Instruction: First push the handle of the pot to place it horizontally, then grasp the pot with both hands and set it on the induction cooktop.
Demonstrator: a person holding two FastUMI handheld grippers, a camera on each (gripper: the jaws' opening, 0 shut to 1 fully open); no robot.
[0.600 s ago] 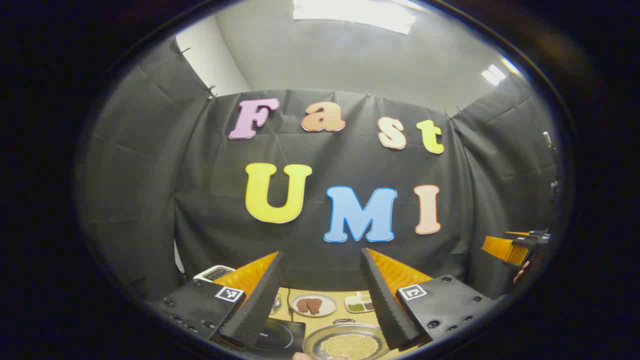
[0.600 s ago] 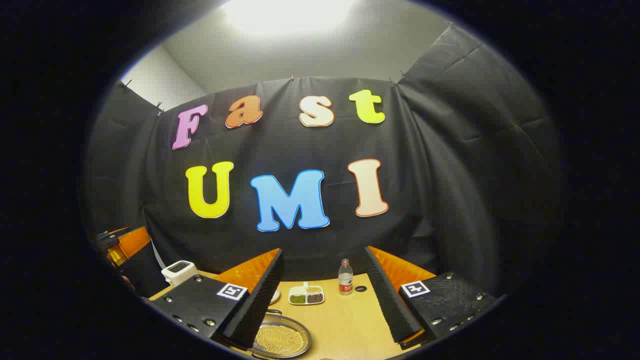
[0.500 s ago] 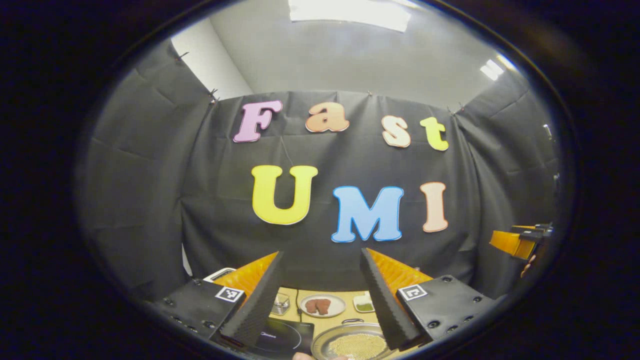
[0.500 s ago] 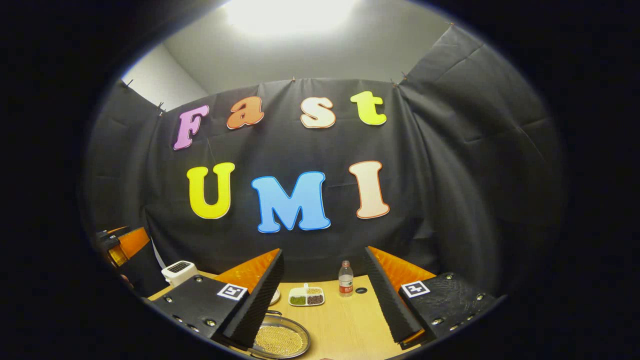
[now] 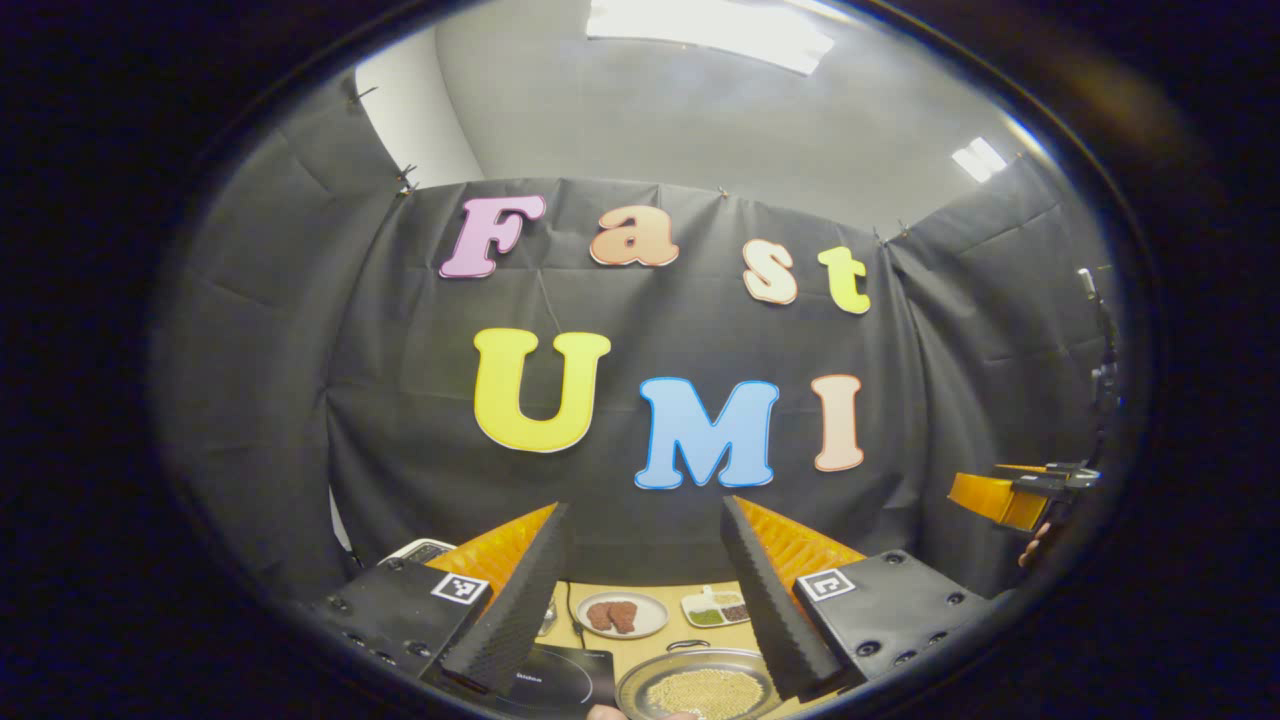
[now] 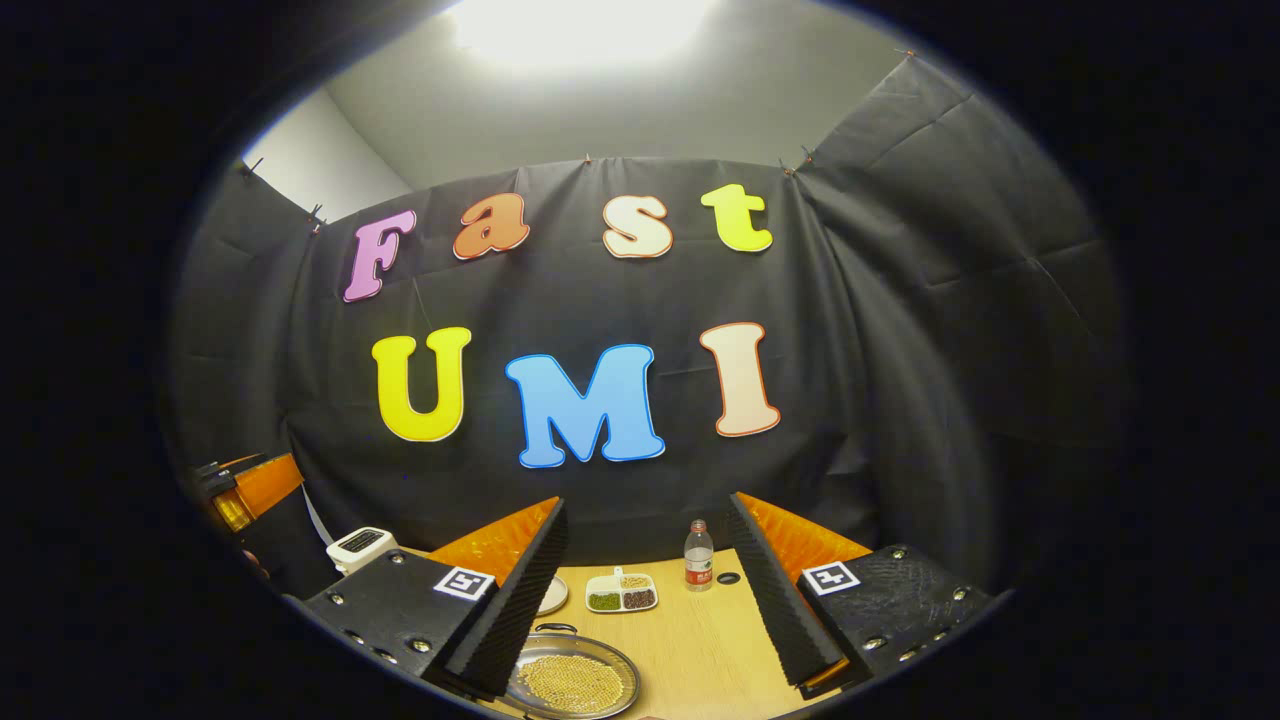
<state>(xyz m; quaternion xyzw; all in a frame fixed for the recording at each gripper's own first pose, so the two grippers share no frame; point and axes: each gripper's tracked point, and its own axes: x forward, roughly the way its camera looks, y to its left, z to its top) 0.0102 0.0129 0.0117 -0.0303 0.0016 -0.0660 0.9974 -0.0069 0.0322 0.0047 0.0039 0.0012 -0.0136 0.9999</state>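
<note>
My left gripper (image 5: 645, 590) is raised and level, jaws spread wide with nothing between them. My right gripper (image 6: 650, 590) is likewise raised, its jaws wide apart and empty. From the left gripper view, my right gripper (image 5: 1010, 495) hangs off to the side, fingertips of the holding hand (image 5: 1035, 552) beneath it.

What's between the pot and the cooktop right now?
Nothing visible. In the left gripper view the pot sits on the table right beside the cooktop, with bare tabletop between them. Both grippers, left and right, are open above the table.
</note>
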